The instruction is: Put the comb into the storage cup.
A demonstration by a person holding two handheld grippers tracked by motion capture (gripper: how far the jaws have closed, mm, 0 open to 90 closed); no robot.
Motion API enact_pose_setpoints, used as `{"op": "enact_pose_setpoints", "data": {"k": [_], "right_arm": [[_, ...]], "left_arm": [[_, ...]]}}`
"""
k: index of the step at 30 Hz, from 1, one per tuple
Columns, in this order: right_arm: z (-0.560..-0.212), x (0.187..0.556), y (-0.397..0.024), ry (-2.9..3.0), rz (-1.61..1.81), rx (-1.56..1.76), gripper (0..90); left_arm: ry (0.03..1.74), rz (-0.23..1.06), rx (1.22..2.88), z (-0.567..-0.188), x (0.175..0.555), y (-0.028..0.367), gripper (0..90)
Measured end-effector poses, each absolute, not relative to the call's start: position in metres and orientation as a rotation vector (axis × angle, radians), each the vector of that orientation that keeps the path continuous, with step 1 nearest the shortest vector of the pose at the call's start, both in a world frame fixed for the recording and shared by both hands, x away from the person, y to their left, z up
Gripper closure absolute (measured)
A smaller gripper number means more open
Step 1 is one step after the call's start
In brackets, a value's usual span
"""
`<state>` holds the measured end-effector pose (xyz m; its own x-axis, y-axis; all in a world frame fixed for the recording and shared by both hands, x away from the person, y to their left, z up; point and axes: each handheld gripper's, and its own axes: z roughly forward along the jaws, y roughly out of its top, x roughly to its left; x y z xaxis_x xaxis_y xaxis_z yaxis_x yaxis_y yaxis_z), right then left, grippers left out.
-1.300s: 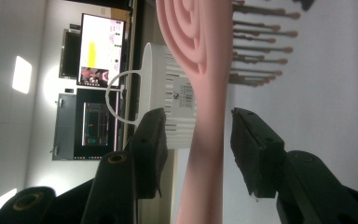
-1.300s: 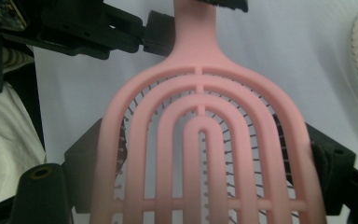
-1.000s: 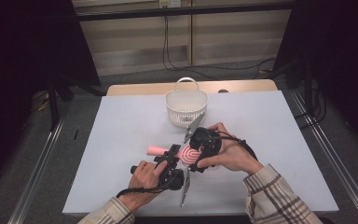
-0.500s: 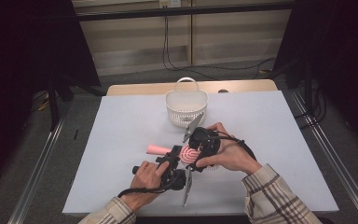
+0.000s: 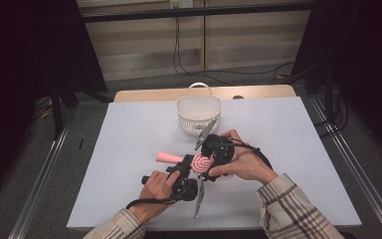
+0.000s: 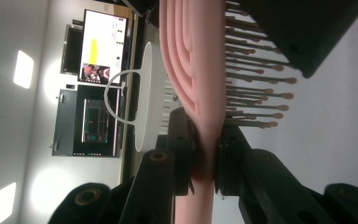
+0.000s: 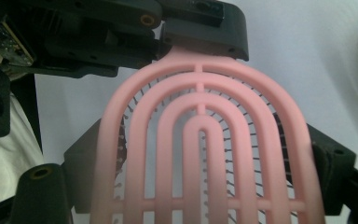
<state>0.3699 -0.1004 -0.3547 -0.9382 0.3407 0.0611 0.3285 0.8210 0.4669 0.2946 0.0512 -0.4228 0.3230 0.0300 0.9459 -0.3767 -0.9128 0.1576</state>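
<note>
A pink hairbrush (image 5: 200, 162) with a vented head hangs just above the table's near middle, its handle (image 5: 167, 158) pointing left. My left gripper (image 5: 186, 168) has just been closing its jaws, and they now pinch the brush's neck (image 6: 204, 154); the left gripper (image 6: 204, 140) view shows the head (image 6: 191, 70) edge-on with its bristles to the right. My right gripper (image 5: 208, 160) is shut across the width of the head (image 7: 200, 140), with one black jaw pressed against each side edge. The right gripper (image 7: 205, 158) view also shows the left gripper's body (image 7: 168, 23) at the top.
A white slotted basket (image 5: 199, 117) with a handle stands on the pale table (image 5: 288, 134) just beyond the hands. The table's near edge lies close under the forearms. Metal rails run along both sides of the table.
The left gripper's jaws have drawn in onto the brush's neck. Both hands and the brush stay in place.
</note>
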Motion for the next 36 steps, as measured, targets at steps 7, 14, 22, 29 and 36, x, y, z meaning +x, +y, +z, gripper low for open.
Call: {"op": "enact_pose_setpoints", "data": {"k": [7, 14, 22, 29, 36], "right_arm": [[-0.352, 0.369, -0.099, 2.968, 0.754, 0.549, 19.1], [-0.353, 0.369, -0.097, 2.969, 0.745, 0.545, 17.0], [-0.349, 0.368, -0.103, 2.945, 0.781, 0.537, 10.6], [-0.352, 0.365, -0.111, 2.932, 0.761, 0.568, 8.8], [-0.354, 0.365, -0.121, 2.926, 0.787, 0.594, 6.1]], "left_arm": [[-0.300, 1.596, 2.235, -0.422, 0.295, 0.053, 80.1], [-0.295, 1.589, 2.248, -0.422, 0.297, 0.055, 80.4], [-0.289, 1.555, 2.274, -0.426, 0.300, 0.056, 80.8], [-0.266, 1.546, 2.268, -0.425, 0.302, 0.057, 80.8], [-0.227, 1.550, 2.279, -0.425, 0.305, 0.061, 80.8]]}}
